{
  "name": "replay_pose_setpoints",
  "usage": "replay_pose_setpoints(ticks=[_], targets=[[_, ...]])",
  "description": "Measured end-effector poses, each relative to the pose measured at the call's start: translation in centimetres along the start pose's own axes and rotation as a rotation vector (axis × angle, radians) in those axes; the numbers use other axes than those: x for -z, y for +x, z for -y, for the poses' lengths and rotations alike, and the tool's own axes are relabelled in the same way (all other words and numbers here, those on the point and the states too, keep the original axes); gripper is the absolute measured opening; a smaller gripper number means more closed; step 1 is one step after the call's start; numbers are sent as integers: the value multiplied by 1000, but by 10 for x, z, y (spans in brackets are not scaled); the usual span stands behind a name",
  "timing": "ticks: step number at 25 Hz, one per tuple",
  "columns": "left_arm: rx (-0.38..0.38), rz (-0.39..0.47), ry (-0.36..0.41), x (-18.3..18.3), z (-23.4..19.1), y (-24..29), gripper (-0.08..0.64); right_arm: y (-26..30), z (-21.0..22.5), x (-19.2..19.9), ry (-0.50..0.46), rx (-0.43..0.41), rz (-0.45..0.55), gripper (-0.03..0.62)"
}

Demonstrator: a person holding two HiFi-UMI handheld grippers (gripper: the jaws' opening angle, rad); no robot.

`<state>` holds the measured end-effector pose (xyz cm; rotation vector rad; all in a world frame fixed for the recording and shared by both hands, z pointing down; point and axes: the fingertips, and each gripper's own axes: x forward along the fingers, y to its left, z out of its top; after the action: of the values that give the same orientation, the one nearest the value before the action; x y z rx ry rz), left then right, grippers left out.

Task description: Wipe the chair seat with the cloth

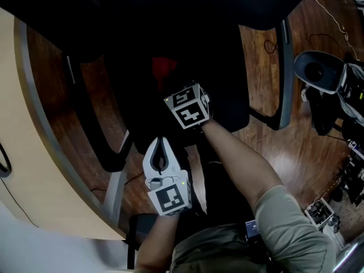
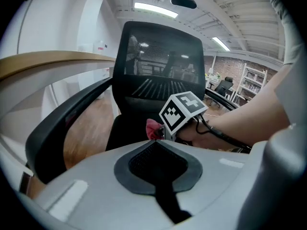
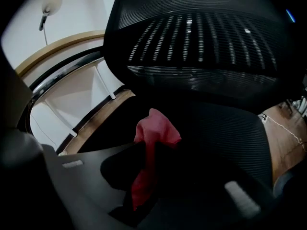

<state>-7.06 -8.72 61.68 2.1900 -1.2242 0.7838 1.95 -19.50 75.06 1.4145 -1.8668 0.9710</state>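
Note:
The black mesh chair seat [image 1: 227, 78] fills the upper middle of the head view. A red cloth [image 1: 164, 67] lies bunched on it. My right gripper [image 1: 169, 84] points at the seat and is shut on the cloth; the right gripper view shows the red cloth [image 3: 156, 128] pinched between the dark jaws of that gripper [image 3: 151, 152] and spilling out ahead. My left gripper [image 1: 161, 143] hovers nearer the seat's front edge, behind the right one, shut with nothing in it. The left gripper view shows the left gripper [image 2: 156, 145], with the right gripper's marker cube [image 2: 184, 111] and the cloth [image 2: 152, 127] ahead.
The chair's backrest [image 3: 206, 42] rises behind the seat, and black armrests [image 1: 85, 107] [image 1: 284, 73] flank it. A curved wooden desk edge [image 1: 28, 152] runs along the left. On the wood floor [image 1: 296, 152] at right are a round grey object [image 1: 318, 70] and cables.

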Motion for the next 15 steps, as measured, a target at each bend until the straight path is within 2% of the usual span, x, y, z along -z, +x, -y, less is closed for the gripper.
replay_pose_setpoints(ticks=[4, 10, 15], targets=[[51, -10, 58, -2, 26, 19, 5, -21, 60, 17, 75, 110, 7, 63], [104, -27, 109, -2, 90, 47, 5, -71, 173, 63, 232, 298, 11, 63], [118, -32, 144, -3, 120, 62, 5, -103, 217, 86, 359, 398, 31, 63]])
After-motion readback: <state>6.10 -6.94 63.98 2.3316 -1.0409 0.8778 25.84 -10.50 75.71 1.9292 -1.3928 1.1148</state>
